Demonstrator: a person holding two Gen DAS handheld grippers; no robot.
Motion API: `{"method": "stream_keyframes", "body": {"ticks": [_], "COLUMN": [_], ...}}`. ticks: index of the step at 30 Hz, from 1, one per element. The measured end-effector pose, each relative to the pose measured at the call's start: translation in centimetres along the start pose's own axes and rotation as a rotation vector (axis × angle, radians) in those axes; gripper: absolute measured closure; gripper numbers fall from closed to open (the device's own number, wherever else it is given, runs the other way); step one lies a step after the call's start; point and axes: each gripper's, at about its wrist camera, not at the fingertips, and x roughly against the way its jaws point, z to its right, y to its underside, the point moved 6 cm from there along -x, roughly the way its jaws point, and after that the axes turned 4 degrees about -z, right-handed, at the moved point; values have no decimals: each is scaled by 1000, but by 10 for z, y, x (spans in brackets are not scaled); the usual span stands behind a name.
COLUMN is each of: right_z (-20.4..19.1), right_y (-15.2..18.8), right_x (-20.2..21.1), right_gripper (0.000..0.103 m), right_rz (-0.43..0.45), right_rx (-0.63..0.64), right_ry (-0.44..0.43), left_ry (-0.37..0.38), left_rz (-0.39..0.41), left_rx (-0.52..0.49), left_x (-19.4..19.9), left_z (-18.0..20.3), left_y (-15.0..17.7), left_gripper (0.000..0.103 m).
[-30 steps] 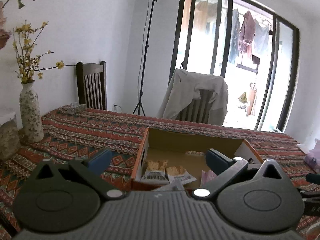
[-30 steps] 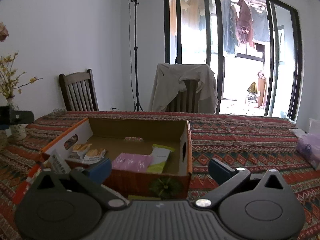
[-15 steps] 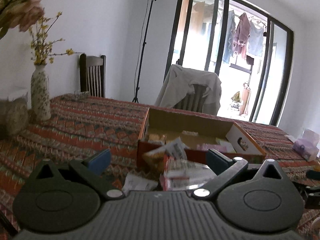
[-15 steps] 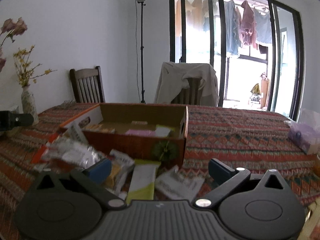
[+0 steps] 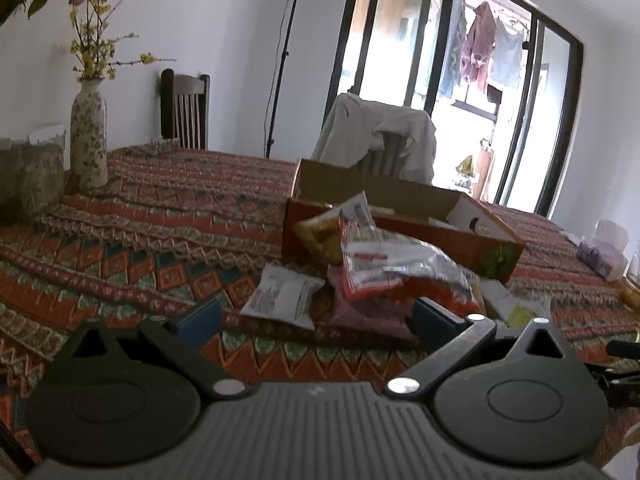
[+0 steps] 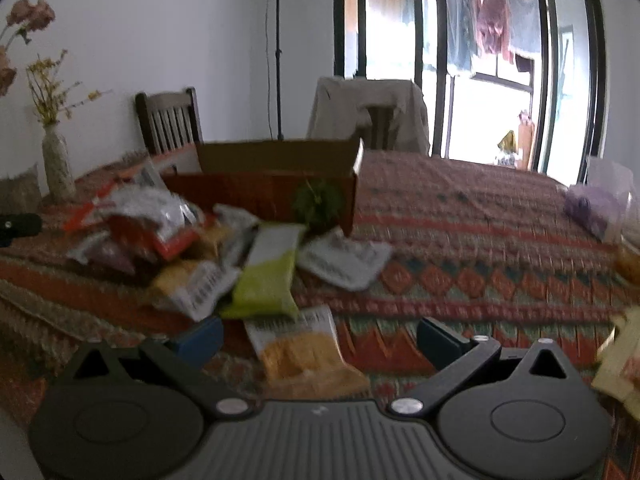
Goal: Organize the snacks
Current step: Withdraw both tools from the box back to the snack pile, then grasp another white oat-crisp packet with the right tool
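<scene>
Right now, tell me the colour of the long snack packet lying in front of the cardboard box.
Lime green with a white top, clearest in the right wrist view: long snack packet.

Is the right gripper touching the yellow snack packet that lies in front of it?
Cannot tell. In the right wrist view the yellow packet lies between the open right gripper fingers, but blur hides any gap.

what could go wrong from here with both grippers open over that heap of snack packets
1. The snack packets lie overlapping in front of the cardboard box, so the open right hand-held gripper might pinch two at once, such as the yellow packet and the green one.
2. The left hand-held gripper could drag the white packet across the patterned tablecloth rather than lift it.
</scene>
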Motion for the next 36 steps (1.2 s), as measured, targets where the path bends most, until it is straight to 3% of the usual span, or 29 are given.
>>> {"method": "stream_keyframes", "body": {"ticks": [7,11,18,21,25,29,36], "right_z": [-4,-5,-7,-8,-15,-17,-18], "right_y": [5,6,10,11,11,13,10], "right_x": [-14,-27,-23,-20,-14,-8,11], "right_gripper": [2,14,19,25,55,61,63], "right_rz": [-41,-79,-55,-47,-33,-19,48], "right_rx": [18,14,34,46,57,50,58], "right_ry": [-6,-2,-18,-37,-68,-71,-39], "left_ry": [19,21,18,23,24,26,32], "left_rz": [-33,-48,-70,-69,-64,-60,-49], "left_rx": [-10,-2,17,22,24,22,20], "left_x": [-9,-12,-17,-17,-14,-12,-8], "left_z": [6,8,8,9,10,10,11], "left_y": [9,13,16,17,17,17,17], "left_gripper": [0,0,0,0,0,0,0]}}
